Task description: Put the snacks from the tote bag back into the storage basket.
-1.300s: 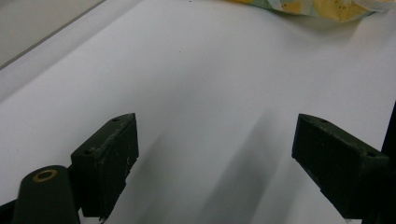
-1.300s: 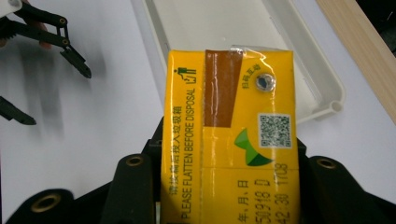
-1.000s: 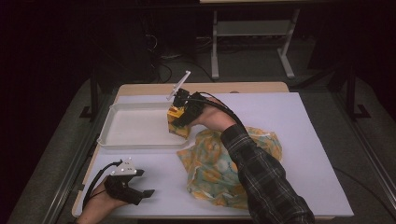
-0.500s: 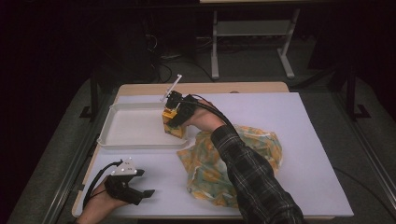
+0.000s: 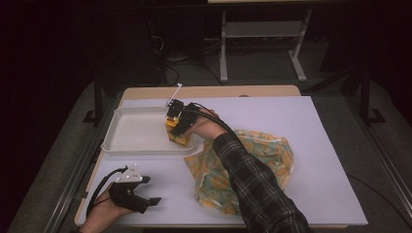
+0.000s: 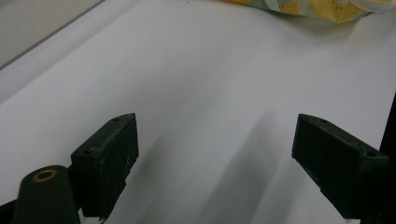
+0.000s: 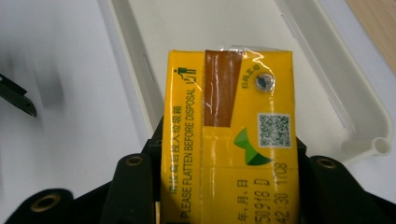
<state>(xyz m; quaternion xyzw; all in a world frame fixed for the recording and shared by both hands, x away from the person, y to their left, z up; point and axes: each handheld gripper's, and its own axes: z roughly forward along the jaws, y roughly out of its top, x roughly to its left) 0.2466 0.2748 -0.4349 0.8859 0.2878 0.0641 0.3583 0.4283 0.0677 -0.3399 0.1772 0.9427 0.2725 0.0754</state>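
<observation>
A yellow drink carton (image 5: 178,132) is held between the jaws of the right gripper (image 5: 178,120), which are closed against its two sides. It is carried over the right end of a shallow white tray (image 5: 127,134), left of centre in the high view, seemingly so that it can be set down inside. A patterned yellow cloth bag (image 5: 265,160) lies crumpled on the white worktop (image 5: 320,126) just right of the tray, under the plaid sleeve (image 5: 257,187). The left gripper (image 5: 141,200) rests at the lower left of the frame, its jaws wide apart with nothing between them, apparently kept out of the way.

In the right gripper view, the carton's top (image 7: 233,135) is shown close up: a foil-sealed straw hole, a brown strip, a square code and printed disposal wording, with the tray's rim (image 7: 348,112) behind. In the left gripper view, bare worktop (image 6: 196,93) is seen between the jaws, and an edge of the bag (image 6: 308,7) at the top.
</observation>
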